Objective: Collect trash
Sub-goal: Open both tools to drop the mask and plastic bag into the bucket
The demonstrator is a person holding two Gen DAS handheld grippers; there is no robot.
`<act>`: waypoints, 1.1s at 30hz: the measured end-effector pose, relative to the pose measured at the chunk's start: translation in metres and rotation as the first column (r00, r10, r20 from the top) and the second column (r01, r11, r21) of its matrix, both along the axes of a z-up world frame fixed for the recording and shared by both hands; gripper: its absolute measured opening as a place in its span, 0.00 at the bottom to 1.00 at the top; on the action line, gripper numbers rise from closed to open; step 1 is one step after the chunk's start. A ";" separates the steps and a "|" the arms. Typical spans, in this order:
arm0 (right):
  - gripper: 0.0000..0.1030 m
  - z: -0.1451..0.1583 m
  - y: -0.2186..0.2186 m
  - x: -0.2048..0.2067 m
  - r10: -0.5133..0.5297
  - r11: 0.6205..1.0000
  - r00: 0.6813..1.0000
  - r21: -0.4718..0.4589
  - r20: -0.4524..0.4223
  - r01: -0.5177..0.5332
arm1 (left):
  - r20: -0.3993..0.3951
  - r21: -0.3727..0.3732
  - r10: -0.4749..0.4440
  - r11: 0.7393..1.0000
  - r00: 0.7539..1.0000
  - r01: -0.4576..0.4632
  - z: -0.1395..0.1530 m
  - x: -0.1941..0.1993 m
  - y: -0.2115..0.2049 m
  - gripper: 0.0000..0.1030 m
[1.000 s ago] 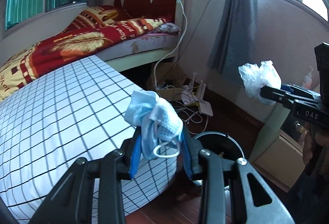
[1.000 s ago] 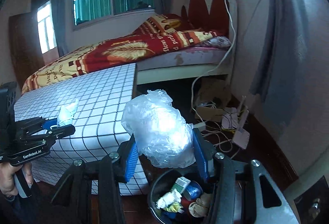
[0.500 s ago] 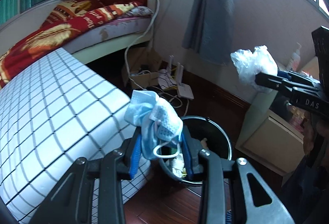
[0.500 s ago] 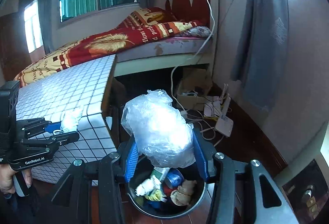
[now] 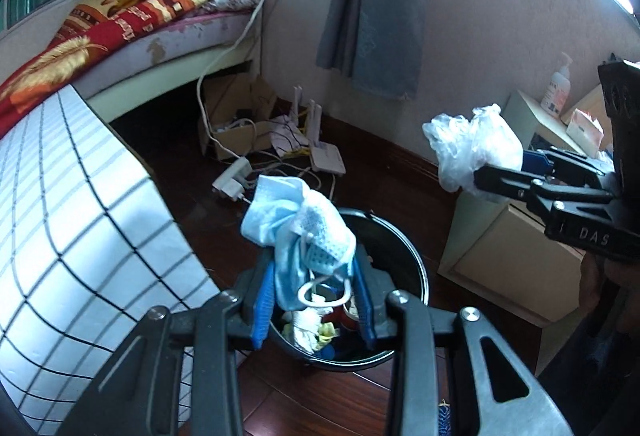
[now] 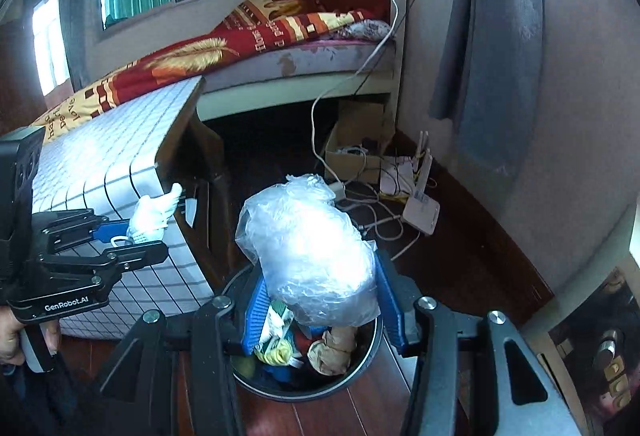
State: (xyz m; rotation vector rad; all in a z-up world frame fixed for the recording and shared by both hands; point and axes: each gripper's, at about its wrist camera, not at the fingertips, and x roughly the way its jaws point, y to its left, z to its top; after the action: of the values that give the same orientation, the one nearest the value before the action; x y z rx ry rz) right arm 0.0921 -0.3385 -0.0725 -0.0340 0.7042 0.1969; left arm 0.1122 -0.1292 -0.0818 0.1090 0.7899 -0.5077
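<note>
Left gripper (image 5: 316, 272) clamps a crumpled pale-blue fabric face mask (image 5: 296, 224), jaws part closed; ear loop dangles. Right gripper (image 6: 318, 296) pinches a crinkly clear plastic bag wad (image 6: 308, 248), jaws moderately apart. Both hang over the round black trash bin (image 5: 400, 236), at 6 o'clock in each wrist view; bin's near rim is hidden behind fingers, contents half covered, jumbled paper and wrappers. Readable: "DAS", "GenRobot.AI" on gripper bodies. White grid-patterned tablecloth (image 5: 72, 220) at 9 o'clock, cut off.

left gripper (image 5: 314, 292) clamps face mask (image 5: 298, 224) | above bin (image 5: 408, 248) (part-full) | right gripper (image 5: 496, 172) grips plastic bag (image 5: 468, 146)
</note>
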 end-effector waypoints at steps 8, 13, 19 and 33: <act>0.49 -0.031 -0.011 0.006 0.005 1.000 0.999 -0.003 -0.053 -0.005 | -0.052 -0.006 -0.016 1.000 0.999 0.015 -0.020 0.010 -0.009 0.36; 0.49 -0.051 -0.011 0.012 0.019 1.000 0.996 -0.007 -0.092 -0.019 | -0.103 -0.009 -0.020 1.000 0.994 0.019 -0.037 0.019 -0.011 0.36; 0.49 -0.077 -0.005 0.023 0.048 0.998 0.989 -0.032 -0.141 -0.053 | -0.153 -0.029 -0.007 1.000 0.988 0.002 -0.056 0.029 -0.016 0.36; 0.50 -0.135 0.002 0.049 0.123 0.989 0.962 -0.051 -0.244 -0.139 | -0.273 -0.090 -0.023 0.996 0.962 -0.002 -0.094 0.049 -0.020 0.50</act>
State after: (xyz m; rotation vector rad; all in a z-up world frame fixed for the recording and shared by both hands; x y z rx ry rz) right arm 0.1412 -0.3362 -0.2076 -0.1236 0.9514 0.3077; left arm 0.1607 -0.1490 -0.1754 -0.0423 1.0360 -0.5750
